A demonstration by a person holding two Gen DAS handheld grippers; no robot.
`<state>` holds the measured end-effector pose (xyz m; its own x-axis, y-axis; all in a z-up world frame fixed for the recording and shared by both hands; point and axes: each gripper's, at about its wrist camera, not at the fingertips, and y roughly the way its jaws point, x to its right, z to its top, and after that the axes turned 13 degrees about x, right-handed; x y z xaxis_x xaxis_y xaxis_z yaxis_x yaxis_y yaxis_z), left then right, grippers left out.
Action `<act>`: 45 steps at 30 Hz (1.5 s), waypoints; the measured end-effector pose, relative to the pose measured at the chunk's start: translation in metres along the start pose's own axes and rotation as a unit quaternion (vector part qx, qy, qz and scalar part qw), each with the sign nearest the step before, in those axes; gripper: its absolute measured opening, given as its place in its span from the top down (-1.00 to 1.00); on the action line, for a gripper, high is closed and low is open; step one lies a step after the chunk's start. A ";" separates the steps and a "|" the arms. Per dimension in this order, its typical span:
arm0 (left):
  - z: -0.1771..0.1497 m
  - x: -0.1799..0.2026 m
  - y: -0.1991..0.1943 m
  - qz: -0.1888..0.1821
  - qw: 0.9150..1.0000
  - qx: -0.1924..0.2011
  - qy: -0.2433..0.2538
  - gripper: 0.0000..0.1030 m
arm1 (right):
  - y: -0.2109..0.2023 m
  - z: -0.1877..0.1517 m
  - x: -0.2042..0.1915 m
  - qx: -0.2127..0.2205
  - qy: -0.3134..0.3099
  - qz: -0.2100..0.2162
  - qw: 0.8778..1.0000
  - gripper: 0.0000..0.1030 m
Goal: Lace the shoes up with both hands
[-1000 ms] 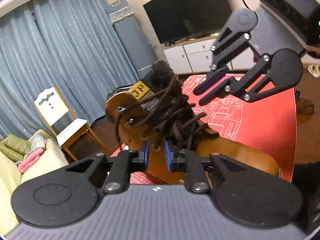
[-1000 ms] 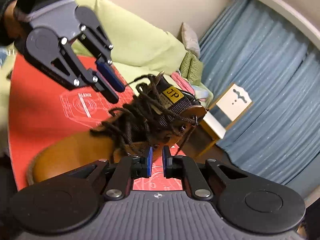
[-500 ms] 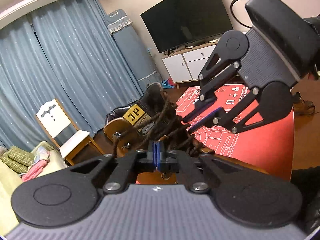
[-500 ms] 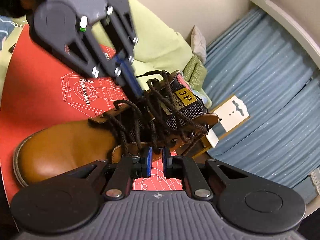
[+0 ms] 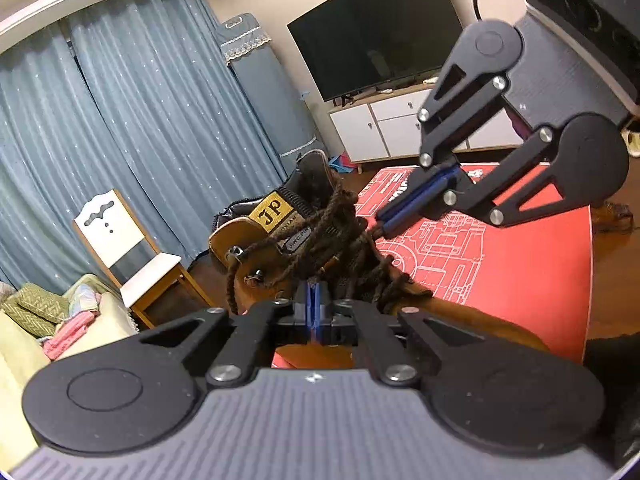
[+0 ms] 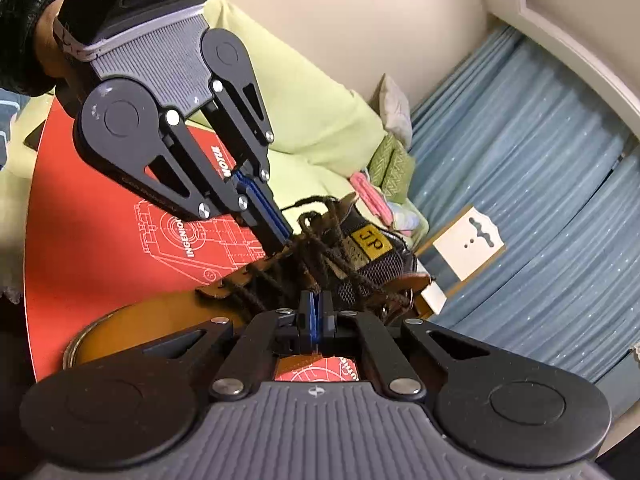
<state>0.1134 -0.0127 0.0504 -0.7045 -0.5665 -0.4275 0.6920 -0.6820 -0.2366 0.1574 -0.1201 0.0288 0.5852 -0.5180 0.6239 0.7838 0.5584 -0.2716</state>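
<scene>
A tan leather boot (image 5: pixel 460 320) with a yellow JP tongue tag (image 5: pixel 272 210) lies on a red mat (image 5: pixel 520 272). Its dark brown laces (image 5: pixel 332 232) are tangled loosely over the tongue. My left gripper (image 5: pixel 312 300) is at the laces, pads pressed together on a strand. In the right wrist view the left gripper (image 6: pixel 286 240) pokes into the laces (image 6: pixel 328 256) from the far side of the boot (image 6: pixel 160 320). My right gripper (image 6: pixel 316 304) is closing on a lace strand, pads together. From the left wrist view, the right gripper (image 5: pixel 382 226) pinches the laces by the tongue.
A white-backed wooden chair (image 5: pixel 120 240) stands past the mat edge before blue curtains (image 5: pixel 140 120). A TV (image 5: pixel 376 36) hangs above a white cabinet (image 5: pixel 380 132). A second boot (image 5: pixel 612 216) lies at the right. A pale green sofa (image 6: pixel 320 120) holds cushions. A black sleeve (image 6: pixel 24 40) holds the left gripper.
The left jaws closed first, on the laces near the boot's eyelets. The right jaws, partly open half a second ago, have now come together on a strand. Both grippers edged closer to the tongue.
</scene>
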 end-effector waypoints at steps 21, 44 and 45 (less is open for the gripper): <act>-0.012 0.009 0.015 0.019 0.992 -0.012 0.126 0.85 | 0.000 -0.017 0.003 -0.028 -0.027 -0.015 0.999 0.85; -0.007 0.016 0.023 -0.010 0.986 -0.014 0.166 1.00 | 0.022 -0.020 -0.015 -0.031 -0.114 -0.015 0.993 1.00; -0.004 0.017 0.019 -0.012 0.987 -0.009 0.159 1.00 | 0.021 -0.019 -0.013 -0.029 -0.103 -0.013 0.994 1.00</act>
<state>0.1147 -0.0337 0.0354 -0.6382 -0.3739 -0.6730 0.6802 -0.6833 -0.2654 0.1696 -0.1139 0.0011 0.5145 -0.3842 0.7666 0.8122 0.5050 -0.2921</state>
